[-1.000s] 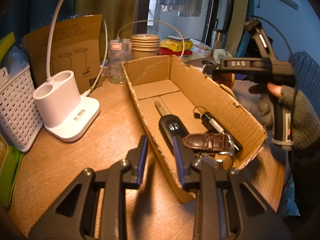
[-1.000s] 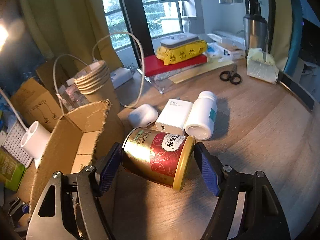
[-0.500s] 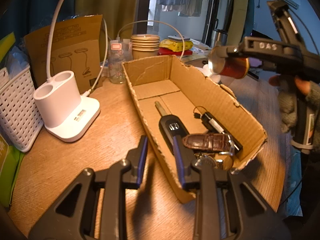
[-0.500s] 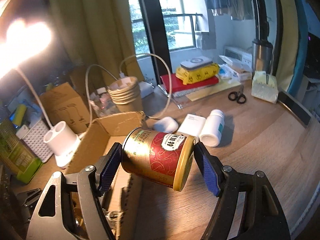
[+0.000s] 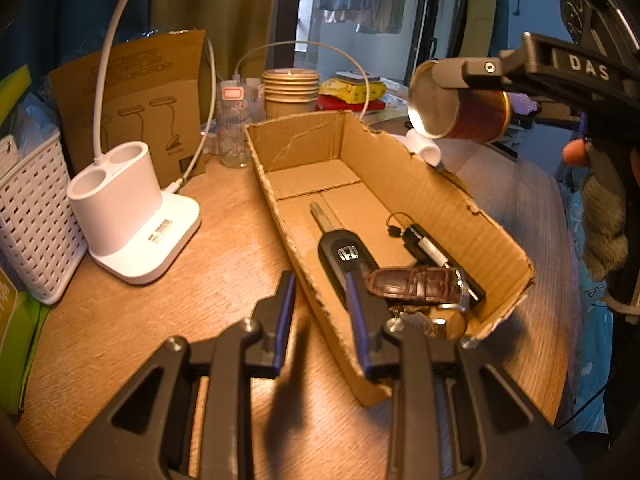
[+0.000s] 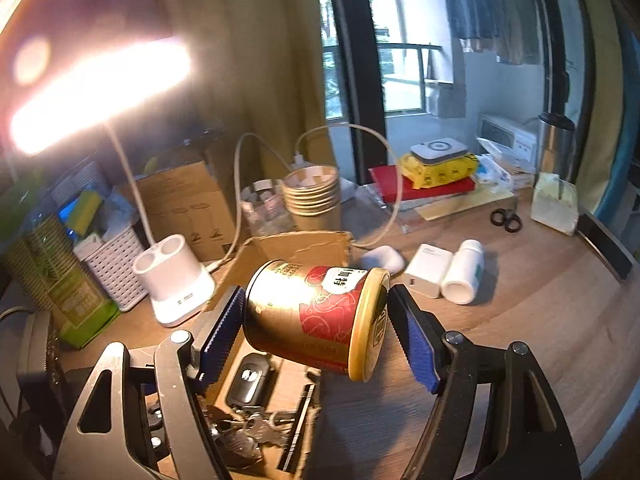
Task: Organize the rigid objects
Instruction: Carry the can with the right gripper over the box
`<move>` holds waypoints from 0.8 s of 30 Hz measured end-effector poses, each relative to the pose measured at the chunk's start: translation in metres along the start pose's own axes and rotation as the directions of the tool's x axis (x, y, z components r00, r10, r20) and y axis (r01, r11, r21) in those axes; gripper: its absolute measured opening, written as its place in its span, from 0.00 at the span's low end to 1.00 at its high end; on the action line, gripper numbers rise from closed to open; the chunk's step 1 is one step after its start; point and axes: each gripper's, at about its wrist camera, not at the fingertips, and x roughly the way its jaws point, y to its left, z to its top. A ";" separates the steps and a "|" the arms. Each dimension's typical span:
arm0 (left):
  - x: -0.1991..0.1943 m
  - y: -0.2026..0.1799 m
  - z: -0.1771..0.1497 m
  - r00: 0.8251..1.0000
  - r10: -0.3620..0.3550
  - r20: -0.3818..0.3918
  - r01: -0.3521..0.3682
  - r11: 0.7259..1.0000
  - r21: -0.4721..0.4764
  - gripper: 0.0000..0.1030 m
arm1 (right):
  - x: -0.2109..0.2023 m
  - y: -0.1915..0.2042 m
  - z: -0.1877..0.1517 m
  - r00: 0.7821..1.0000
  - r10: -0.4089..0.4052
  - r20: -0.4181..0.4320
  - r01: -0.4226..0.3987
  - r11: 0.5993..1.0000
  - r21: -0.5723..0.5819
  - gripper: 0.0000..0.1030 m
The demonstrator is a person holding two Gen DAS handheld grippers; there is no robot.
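**A:** Holding a tin, is it? What has the right gripper (image 6: 316, 328) got?

**B:** Yes. Its blue pads (image 6: 222, 330) stand wide and press the two ends of a tin (image 6: 316, 316), base on one pad, gold lid rim on the other. The tin lies on its side, clear of the table, over the near end of the box (image 6: 296, 246). I'd say it is gripped end to end because the round wall would slip between flat pads.

**A:** And the left gripper (image 5: 320, 312)?

**B:** Nearly shut on the box's near side wall (image 5: 316, 300): one finger outside, one inside. I judge it is steadying the box so it won't slide when the tin goes in.

**A:** Describe the tin.

**B:** Gold metal, red label with white curling lines and a white patch of characters, flat gold lid. Hard and smooth; lamp glare (image 6: 100, 84) shines off it. From the left wrist view it hangs at 2 o'clock, above the box's far wall.

**A:** What's already in the box?

**B:** A car key (image 5: 340, 252), a brown leather strap (image 5: 416, 286), a black pen-like thing (image 5: 432, 252), and a bunch of keys (image 6: 248, 428) at the near end. The far half is bare, which looks like the spot for the tin.

**A:** Still outside?

**B:** At 2 o'clock from the tin: an earbud case (image 6: 382, 258), a charger (image 6: 428, 270), a white bottle (image 6: 464, 272) on its side.
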 end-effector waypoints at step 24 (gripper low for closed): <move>0.000 0.000 0.000 1.000 0.000 0.000 0.000 1.000 0.000 0.27 | 0.038 0.042 -0.030 0.993 0.024 -0.113 -0.038 0.992 -0.117 0.74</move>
